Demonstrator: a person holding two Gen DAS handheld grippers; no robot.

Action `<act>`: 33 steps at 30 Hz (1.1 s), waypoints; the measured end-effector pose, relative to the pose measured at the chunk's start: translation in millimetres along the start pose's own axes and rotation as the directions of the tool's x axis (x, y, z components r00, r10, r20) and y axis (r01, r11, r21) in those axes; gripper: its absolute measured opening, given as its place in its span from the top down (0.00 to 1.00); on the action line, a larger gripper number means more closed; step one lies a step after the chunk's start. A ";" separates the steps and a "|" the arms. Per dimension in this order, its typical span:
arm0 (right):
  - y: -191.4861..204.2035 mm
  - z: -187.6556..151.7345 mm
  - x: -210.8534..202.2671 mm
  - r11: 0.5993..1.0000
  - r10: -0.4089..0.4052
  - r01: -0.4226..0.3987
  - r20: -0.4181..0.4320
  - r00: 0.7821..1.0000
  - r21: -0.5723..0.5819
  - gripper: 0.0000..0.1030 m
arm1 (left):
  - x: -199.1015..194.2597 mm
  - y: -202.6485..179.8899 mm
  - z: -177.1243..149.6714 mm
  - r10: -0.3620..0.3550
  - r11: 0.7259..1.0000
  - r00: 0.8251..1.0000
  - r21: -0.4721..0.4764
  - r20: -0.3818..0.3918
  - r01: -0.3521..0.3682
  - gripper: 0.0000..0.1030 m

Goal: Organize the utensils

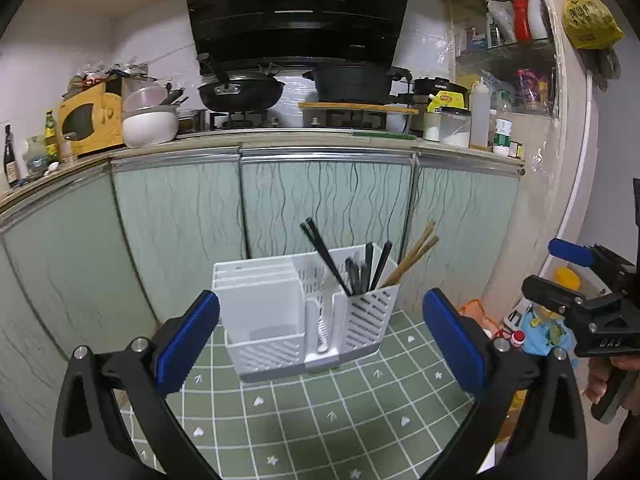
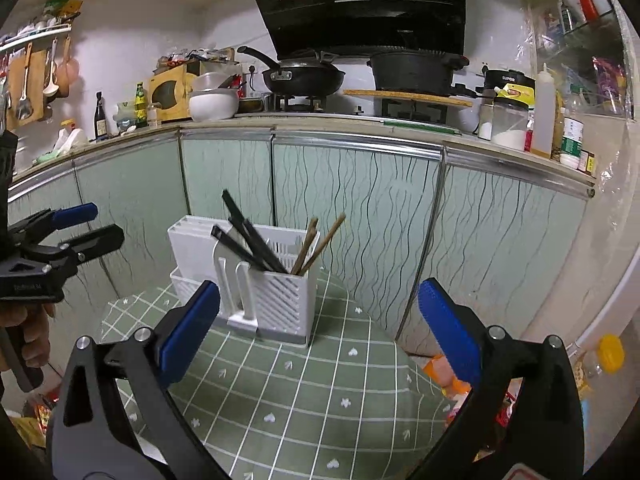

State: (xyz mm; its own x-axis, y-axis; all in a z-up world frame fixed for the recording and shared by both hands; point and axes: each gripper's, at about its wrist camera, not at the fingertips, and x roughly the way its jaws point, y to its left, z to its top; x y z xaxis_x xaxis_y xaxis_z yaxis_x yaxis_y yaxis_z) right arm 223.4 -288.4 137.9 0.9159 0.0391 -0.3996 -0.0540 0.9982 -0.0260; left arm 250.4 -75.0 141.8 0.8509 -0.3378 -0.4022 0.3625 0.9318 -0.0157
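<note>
wok (image 1: pixel 241 94), black pot (image 1: pixel 352 82); yellow microwave (image 1: pixel 90 118) — green cabinets (image 1: pixel 324 200)

Both cameras sit low, each just behind its own gripper's spread blue-padded fingers, and look forward and slightly down across a green gridded tablecloth (image 1: pixel 344 412) toward the pale green cabinet doors (image 2: pixel 360 216) and the stove counter above them. The left wrist view faces the white utensil caddy (image 1: pixel 280 328) almost head-on from near; the right wrist view stands to its right, seeing the same caddy (image 2: pixel 280 300) from an angle. Each view catches the other gripper at its edge: the right gripper (image 1: pixel 560 276) at the right, the left gripper (image 2: pixel 94 226) at the left. Both share the range hood, wok and pot.
</note>
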 end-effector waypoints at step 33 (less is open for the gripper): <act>41.5 -159.4 -32.0 1.000 -0.031 0.031 -0.069 0.997 -0.005 0.08 | -54.3 2.3 -178.2 0.097 0.995 0.992 -0.012 -0.083 -0.098 0.04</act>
State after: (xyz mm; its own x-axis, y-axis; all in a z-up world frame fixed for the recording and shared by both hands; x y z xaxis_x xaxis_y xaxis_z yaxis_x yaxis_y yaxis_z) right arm 128.5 -255.5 3.6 0.8873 0.0044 -0.4612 -0.0272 0.9987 -0.0428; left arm 137.3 -31.0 0.5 0.8478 -0.2336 -0.4760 0.2722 0.9622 0.0127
